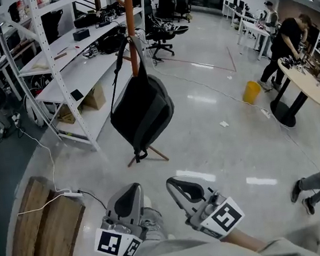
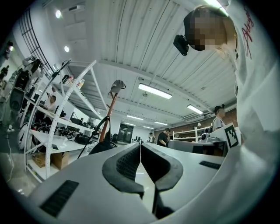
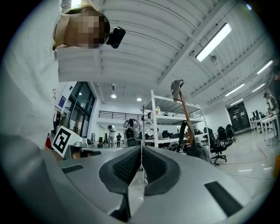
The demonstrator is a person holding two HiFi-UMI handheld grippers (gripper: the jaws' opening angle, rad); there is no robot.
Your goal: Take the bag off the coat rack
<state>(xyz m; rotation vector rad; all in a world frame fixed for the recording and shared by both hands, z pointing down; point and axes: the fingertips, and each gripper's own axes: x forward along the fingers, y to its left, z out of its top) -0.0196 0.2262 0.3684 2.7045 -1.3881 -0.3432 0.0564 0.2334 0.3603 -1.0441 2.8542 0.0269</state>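
Observation:
A dark grey backpack (image 1: 142, 112) hangs by its straps from the orange wooden pole of the coat rack (image 1: 132, 35), a few steps ahead on the floor. Seen from the left gripper view, the bag (image 2: 101, 146) and rack pole (image 2: 108, 114) stand far off to the left; the right gripper view has the bag (image 3: 197, 151) and pole (image 3: 186, 113) at the right. Both grippers are held low, close to the person's body. My left gripper (image 1: 128, 191) is shut and empty. My right gripper (image 1: 174, 184) is shut and empty too.
White metal shelving (image 1: 65, 66) with gear stands left of the rack. A wooden bench (image 1: 43, 237) and a white power strip (image 1: 69, 193) lie at lower left. Office chairs (image 1: 163, 34) stand behind the rack. A yellow bin (image 1: 251, 92), a round table (image 1: 305, 80) and people are at the right.

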